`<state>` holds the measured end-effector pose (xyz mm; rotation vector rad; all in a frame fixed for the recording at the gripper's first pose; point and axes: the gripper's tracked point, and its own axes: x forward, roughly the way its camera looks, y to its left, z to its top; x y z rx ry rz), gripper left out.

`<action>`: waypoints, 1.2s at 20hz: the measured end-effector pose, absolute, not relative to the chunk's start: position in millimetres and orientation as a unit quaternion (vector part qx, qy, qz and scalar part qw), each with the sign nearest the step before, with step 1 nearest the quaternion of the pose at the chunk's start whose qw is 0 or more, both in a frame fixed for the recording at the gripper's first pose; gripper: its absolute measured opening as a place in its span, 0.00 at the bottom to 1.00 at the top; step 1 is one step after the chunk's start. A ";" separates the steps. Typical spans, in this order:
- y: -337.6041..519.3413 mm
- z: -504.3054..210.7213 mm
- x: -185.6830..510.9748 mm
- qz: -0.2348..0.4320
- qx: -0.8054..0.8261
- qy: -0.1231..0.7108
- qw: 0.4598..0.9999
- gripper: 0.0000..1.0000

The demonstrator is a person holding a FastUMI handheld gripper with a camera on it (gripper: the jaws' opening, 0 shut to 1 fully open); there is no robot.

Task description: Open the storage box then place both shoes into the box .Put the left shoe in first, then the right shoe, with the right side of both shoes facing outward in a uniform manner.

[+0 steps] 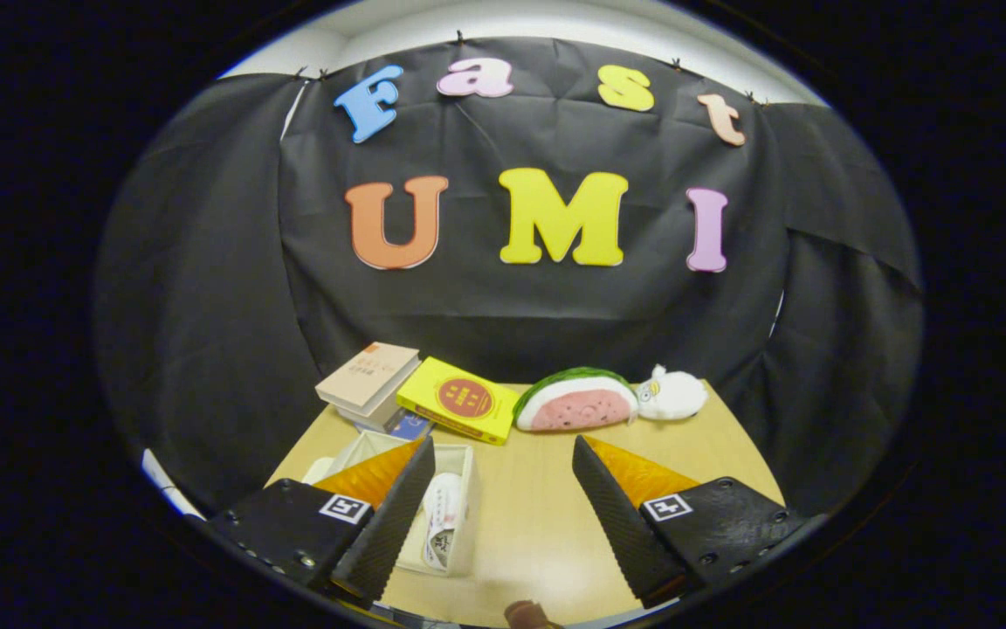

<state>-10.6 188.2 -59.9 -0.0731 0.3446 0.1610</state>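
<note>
My gripper [503,459] hangs open above the wooden table [538,515], nothing between its fingers. A white storage box [459,498] stands open on the table beneath and behind the left finger [385,524], which hides much of it. Inside the box lies a white shoe [442,520] with dark markings, near the box's right wall. A small brown thing [527,614] peeks in at the near table edge between the fingers; I cannot tell what it is.
At the back of the table lie a stack of books [369,380], a yellow box [459,400], a watermelon-slice plush [575,402] and a small white plush [673,393]. Black cloth walls close in behind and to the sides.
</note>
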 end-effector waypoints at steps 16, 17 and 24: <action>98.4 17.2 -131.0 0.064 -0.041 0.025 0.997 0.97; 92.2 17.4 -131.2 0.060 -0.041 0.020 0.997 0.96; 77.9 17.2 -128.7 0.047 -0.036 0.022 0.998 0.96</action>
